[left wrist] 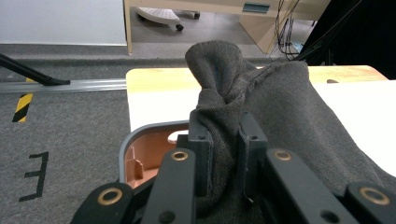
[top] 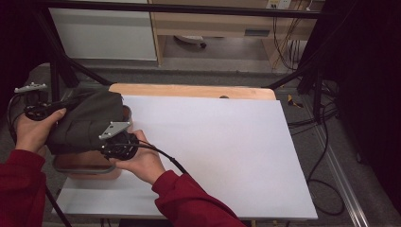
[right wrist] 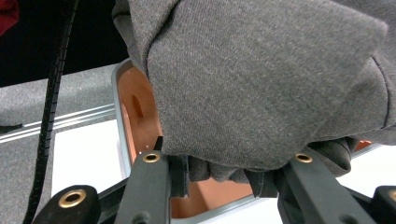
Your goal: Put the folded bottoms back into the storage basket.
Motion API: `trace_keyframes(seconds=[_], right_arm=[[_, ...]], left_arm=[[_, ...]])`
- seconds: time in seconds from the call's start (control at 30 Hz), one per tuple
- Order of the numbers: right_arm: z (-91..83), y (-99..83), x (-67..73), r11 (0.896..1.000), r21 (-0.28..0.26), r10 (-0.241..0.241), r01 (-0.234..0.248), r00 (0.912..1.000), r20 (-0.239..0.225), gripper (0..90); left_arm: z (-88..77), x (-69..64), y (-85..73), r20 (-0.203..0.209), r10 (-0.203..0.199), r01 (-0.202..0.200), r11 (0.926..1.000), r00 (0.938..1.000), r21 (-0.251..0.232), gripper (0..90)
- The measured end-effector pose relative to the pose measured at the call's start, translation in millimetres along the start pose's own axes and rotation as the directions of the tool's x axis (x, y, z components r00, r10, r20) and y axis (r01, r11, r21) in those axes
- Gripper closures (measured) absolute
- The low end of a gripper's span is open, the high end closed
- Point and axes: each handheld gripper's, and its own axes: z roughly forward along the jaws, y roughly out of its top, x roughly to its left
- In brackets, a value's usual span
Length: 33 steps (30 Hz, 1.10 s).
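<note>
A dark grey cloth (top: 87, 120) hangs bunched over an orange bin with a grey rim (top: 78, 166) at the table's left edge. My left gripper (top: 56, 112) comes in from the far left and is shut on a pinched fold of the cloth (left wrist: 261, 93), as its own view shows at the left gripper (left wrist: 223, 140). My right gripper (top: 109, 137) holds the cloth's near side. In its view the right gripper (right wrist: 219, 175) is shut on a thick wad of the cloth (right wrist: 261, 79), just above the bin's orange inside (right wrist: 140, 107). The cloth hides most of the bin.
A white sheet (top: 213, 151) covers the wooden table (top: 189, 90) to the right of the bin. Black frame bars (top: 61, 61) cross behind and to the left. Cables (top: 326, 179) lie on the floor at the right.
</note>
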Motion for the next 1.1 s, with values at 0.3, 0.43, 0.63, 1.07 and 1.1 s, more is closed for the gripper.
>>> trace_keyframes(seconds=[0.3,0.43,0.63,1.07,1.1], right_arm=[[2.7,-1.2,1.8,1.0,0.013,-0.002,0.002,1.0,-0.009,65.4],[4.6,-1.9,3.6,1.0,0.02,0.001,0.0,0.9999,-0.012,65.3],[8.0,-3.6,4.7,1.0,0.026,0.0,0.0,0.9999,-0.017,65.3],[11.8,-5.5,7.1,0.999,0.038,-0.001,0.002,0.9996,-0.028,65.2],[12.1,-5.7,7.2,0.999,0.038,-0.001,0.002,0.9996,-0.028,65.2]], left_arm=[[1.3,3.5,-5.6,-0.002,-0.001,0.001,0.9999,1.0,0.015,79.0],[2.2,5.5,-8.6,-0.001,-0.008,0.008,0.9997,1.0,0.022,78.9],[4.2,7.8,-11.2,-0.004,-0.012,0.012,0.9992,0.9999,0.037,78.8],[6.9,11.6,-16.1,-0.003,-0.018,0.018,0.9986,0.9998,0.049,78.4],[7.0,11.8,-16.3,-0.004,-0.016,0.016,0.9986,0.9999,0.051,78.4]])
